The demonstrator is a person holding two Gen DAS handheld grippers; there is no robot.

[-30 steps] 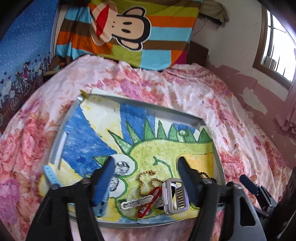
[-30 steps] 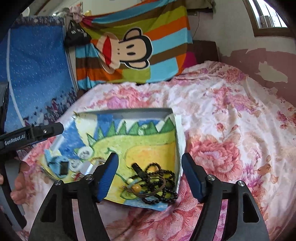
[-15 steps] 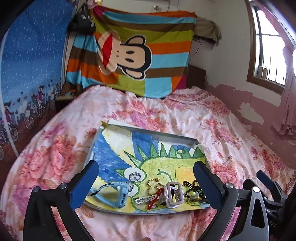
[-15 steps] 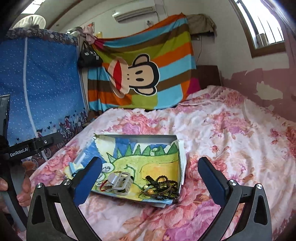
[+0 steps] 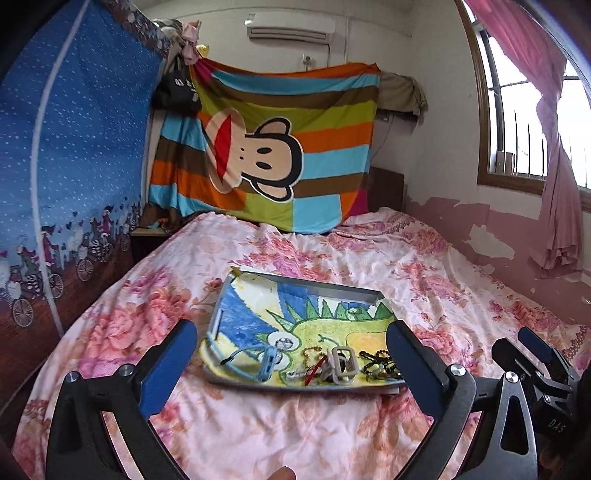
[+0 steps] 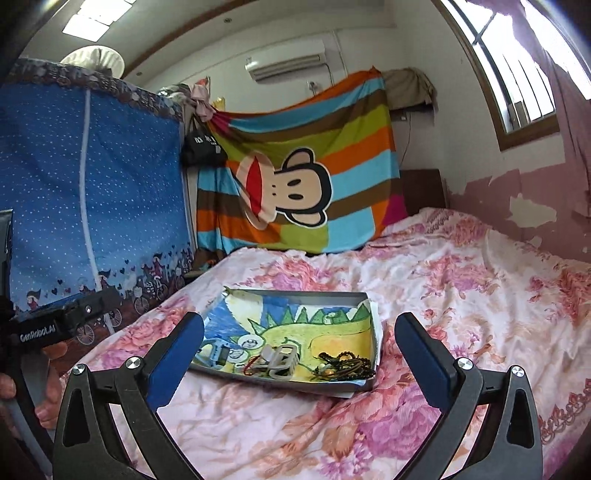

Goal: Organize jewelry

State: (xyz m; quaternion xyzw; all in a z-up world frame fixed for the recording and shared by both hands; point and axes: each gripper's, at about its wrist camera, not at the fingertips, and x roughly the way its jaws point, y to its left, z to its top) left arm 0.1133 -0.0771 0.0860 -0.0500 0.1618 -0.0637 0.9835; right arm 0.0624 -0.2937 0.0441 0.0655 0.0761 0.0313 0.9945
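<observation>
While both grippers' jaws gape empty, tray [image 5: 334, 290] holds seemingly tangled jewelry [image 6: 341, 365].

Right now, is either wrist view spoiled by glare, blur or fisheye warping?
Left wrist view: window blown out white, edges bowed and vignetted, tray sharp. Right wrist view: ceiling light and window overexposed, the same warping, bead bracelets in focus but small.

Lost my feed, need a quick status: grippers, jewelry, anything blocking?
Left gripper and right gripper open, empty, short of the tray. Blue watch, clasp, dark beads lie along its near edge. Nothing blocking.
</observation>
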